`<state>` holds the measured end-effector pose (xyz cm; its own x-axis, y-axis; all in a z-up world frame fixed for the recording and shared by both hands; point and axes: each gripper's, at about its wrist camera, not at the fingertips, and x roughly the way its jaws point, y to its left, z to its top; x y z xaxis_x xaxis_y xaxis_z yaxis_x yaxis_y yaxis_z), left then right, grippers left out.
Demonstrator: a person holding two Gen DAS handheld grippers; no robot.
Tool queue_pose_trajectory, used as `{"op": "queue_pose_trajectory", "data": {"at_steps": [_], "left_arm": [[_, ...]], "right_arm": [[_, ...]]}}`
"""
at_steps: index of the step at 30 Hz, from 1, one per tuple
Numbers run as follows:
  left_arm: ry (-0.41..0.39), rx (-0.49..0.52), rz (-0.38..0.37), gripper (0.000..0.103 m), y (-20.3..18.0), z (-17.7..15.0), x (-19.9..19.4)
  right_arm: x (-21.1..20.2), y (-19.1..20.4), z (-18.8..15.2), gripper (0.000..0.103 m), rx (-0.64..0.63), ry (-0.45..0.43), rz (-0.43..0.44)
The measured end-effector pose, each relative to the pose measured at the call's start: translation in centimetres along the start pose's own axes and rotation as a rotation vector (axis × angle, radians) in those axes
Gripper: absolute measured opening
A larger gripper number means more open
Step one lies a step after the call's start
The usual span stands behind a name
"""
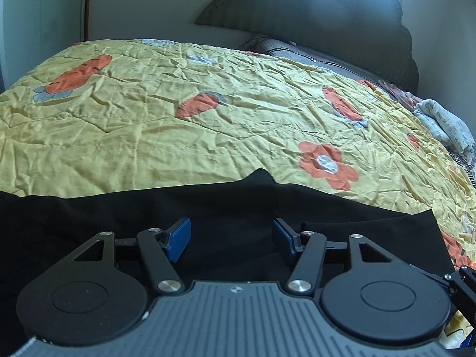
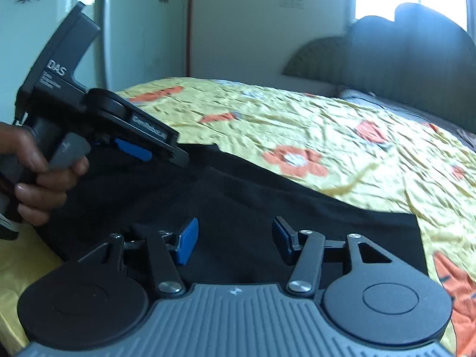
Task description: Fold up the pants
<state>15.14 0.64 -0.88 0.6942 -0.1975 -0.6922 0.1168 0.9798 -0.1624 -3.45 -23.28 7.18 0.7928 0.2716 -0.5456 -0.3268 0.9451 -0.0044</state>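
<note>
While both tools hover low over the bed, each shows a ribbed grey housing nearest the lens, flanked by two round black discs and jointed black linkages. The left hand-held gripper has its blue rubbery pads spread wide apart with nothing between them, and the right hand-held gripper is released the same way. Beneath both lie the black pants, a matte, soft cloth spread flat on the near part of the bed, their far edge running in an uneven line with one small peak. In the right wrist view the person's left hand wraps the grey handle and trigger of the left tool, which tilts down over the pants' far edge. Beyond stretches a yellow bedspread, crinkled and slightly glossy, printed with orange flowers and carrots. At the far right sits a bunched pale cloth. Farthest back stands a dark scalloped headboard against a pale wall.
</note>
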Motion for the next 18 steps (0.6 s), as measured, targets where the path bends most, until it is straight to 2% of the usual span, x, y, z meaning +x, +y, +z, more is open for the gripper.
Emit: {"op": "queue_pose_trajectory", "data": {"at_steps": [6, 12, 15, 18], "left_arm": [[0.006, -0.022, 0.031, 0.065, 1.7, -0.5, -0.8], [-0.02, -0.056, 0.063, 0.067, 4.1, -0.6, -2.7], [-0.025, -0.133, 0.092, 0.071, 7.0, -0.7, -4.5], [-0.027, -0.219, 0.124, 0.073, 10.2, -0.9, -6.7]], "right_arm": [[2.1, 1.2, -0.1, 0.054, -0.035, 0.076, 0.009], [0.9, 2.5, 1.3, 0.054, -0.019, 0.004, 0.056], [1.2, 4.6, 2.6, 0.055, -0.07, -0.018, 0.113], [1.5, 7.9, 3.5, 0.055, -0.14, -0.032, 0.205]]}}
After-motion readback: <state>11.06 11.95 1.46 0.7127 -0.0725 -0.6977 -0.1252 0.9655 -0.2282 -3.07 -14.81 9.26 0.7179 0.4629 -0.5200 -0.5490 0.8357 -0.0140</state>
